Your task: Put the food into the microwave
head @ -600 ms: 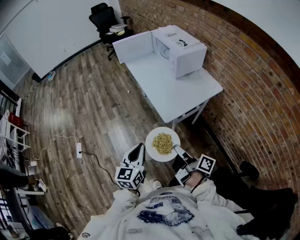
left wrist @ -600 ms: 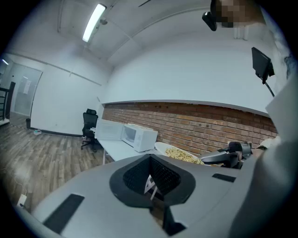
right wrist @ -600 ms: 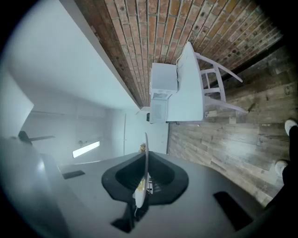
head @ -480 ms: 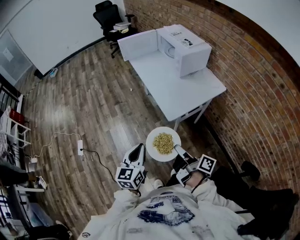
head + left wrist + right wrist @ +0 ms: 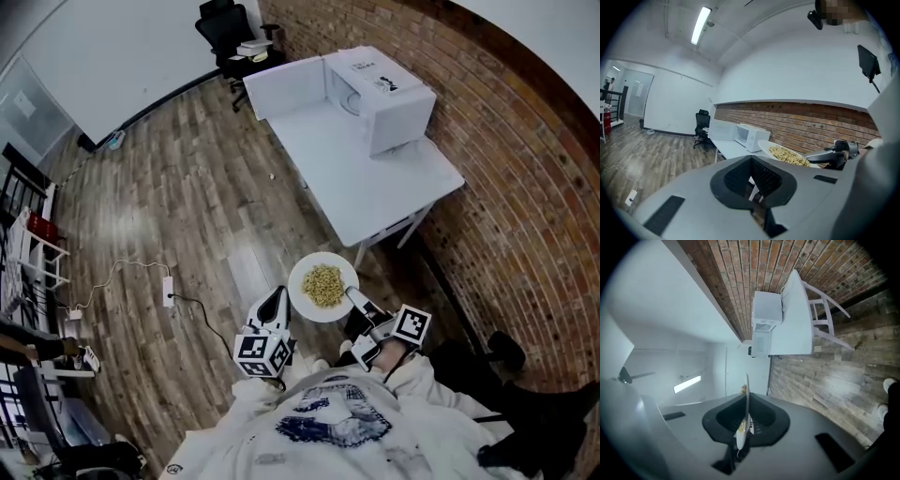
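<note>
Food (image 5: 323, 285) is piled on the plate (image 5: 299, 299). Your right gripper (image 5: 352, 296) is clamped on its rim, and your left gripper (image 5: 277, 294) is closed up empty just beside it.

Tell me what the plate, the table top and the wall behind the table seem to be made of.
The plate looks like glazed ceramic, possibly plastic: plain white, thin smooth rim. The table top is smooth matt white, likely laminate or painted board: no grain shows. The wall is bare red-brown brick, rough, with visible mortar lines.
</note>
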Action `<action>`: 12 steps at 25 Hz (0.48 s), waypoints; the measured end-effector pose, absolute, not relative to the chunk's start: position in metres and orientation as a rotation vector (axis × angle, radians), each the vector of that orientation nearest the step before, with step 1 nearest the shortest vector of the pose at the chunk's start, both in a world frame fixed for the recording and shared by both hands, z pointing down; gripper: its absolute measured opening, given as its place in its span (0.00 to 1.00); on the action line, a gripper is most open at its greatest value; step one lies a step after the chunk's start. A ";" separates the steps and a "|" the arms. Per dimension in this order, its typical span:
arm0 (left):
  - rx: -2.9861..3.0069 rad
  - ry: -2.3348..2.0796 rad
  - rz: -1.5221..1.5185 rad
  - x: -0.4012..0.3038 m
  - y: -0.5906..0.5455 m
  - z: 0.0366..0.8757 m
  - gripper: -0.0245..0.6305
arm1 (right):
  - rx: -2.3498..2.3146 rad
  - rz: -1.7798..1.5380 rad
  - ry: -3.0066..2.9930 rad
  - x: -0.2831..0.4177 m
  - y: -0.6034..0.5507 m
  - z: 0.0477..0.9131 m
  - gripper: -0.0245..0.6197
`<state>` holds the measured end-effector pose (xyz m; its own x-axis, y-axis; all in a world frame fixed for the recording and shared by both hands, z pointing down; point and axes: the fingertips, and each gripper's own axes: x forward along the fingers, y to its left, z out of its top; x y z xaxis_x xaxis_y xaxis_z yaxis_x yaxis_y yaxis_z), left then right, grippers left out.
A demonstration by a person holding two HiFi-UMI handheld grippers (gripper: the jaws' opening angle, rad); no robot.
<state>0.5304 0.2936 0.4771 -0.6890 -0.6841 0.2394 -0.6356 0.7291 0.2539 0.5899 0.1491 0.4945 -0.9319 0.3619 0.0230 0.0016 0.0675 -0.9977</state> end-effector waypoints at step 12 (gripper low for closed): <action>0.963 -2.664 -0.190 0.500 0.251 0.478 0.05 | -0.386 1.926 -2.053 0.559 0.102 0.502 0.08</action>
